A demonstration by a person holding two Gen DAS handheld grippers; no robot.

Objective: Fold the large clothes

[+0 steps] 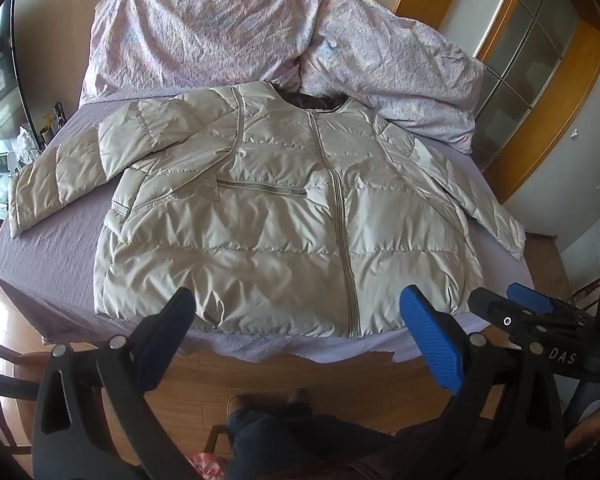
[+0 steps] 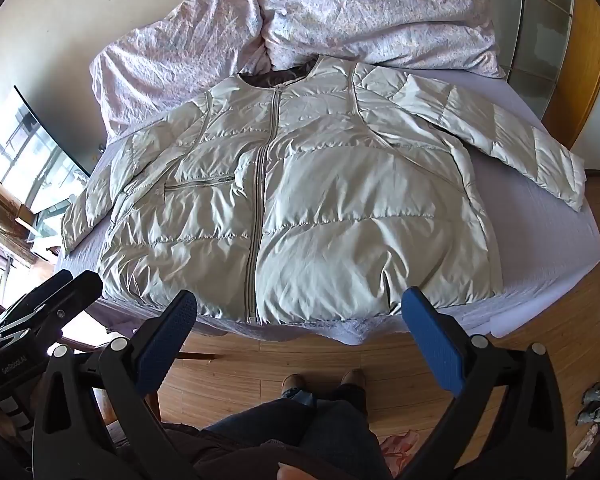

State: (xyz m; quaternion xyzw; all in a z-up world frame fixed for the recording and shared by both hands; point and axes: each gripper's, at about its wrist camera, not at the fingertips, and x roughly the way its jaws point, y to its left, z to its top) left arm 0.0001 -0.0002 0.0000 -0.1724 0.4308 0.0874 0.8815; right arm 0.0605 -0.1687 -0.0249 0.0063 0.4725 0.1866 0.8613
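Note:
A pale beige puffer jacket (image 1: 276, 216) lies face up and zipped on the bed, collar toward the far side, both sleeves spread out; it also shows in the right wrist view (image 2: 324, 200). Its left sleeve (image 1: 60, 176) reaches the bed's left edge and its right sleeve (image 2: 512, 136) reaches the right edge. My left gripper (image 1: 298, 308) is open and empty, just above the jacket's hem. My right gripper (image 2: 300, 312) is open and empty above the hem; it also appears in the left wrist view (image 1: 516, 300).
The bed has a lilac sheet (image 1: 48, 264) and a crumpled floral duvet (image 1: 228, 40) piled at the far end. Wooden floor (image 2: 268, 364) and my legs (image 2: 312, 412) are below. A wooden-framed door (image 1: 532, 64) stands right, a window (image 2: 32, 152) left.

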